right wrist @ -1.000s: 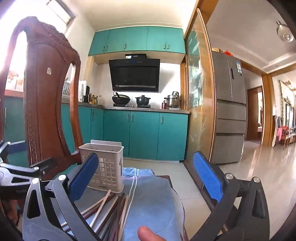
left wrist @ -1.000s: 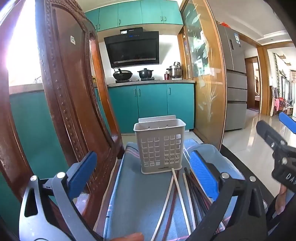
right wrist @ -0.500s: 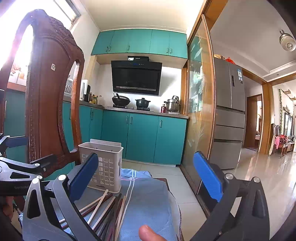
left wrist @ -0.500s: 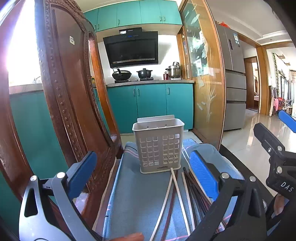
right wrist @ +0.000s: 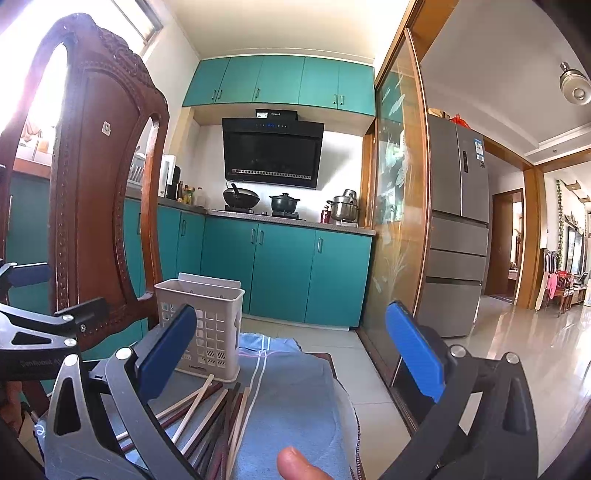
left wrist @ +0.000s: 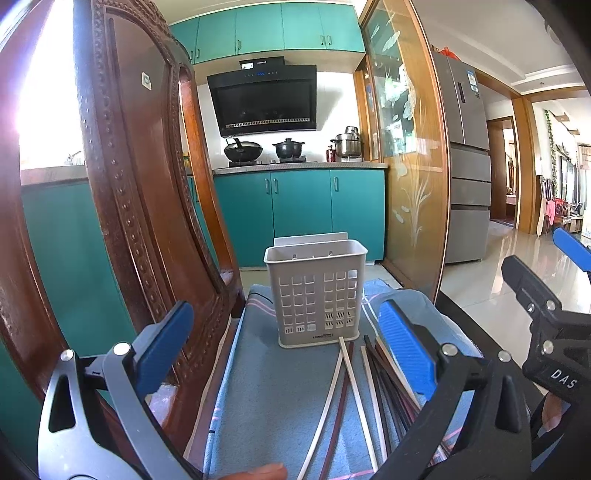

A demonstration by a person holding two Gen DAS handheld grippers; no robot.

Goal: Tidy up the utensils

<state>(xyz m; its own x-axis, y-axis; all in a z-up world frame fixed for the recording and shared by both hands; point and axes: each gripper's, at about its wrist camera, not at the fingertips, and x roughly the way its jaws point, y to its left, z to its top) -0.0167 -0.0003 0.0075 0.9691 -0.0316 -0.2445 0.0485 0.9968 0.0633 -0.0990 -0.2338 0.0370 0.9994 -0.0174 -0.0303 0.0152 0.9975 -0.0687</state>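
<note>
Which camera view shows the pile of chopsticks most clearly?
The left wrist view: the chopsticks lie fanned out below the basket, mostly unobstructed. In the right wrist view, the chopsticks are partly hidden behind a gripper finger.

- Hard daylight pours in from a window (right wrist: 136, 26) at the left, blown out to white behind the carved chair back (left wrist: 122, 177).
- The polished floor (left wrist: 491, 273) throws a pale sheen back.
- The glass door (right wrist: 397, 206) carries soft reflections.
- Straight edges bow toward the dark corners; the middle stays sharp.
</note>
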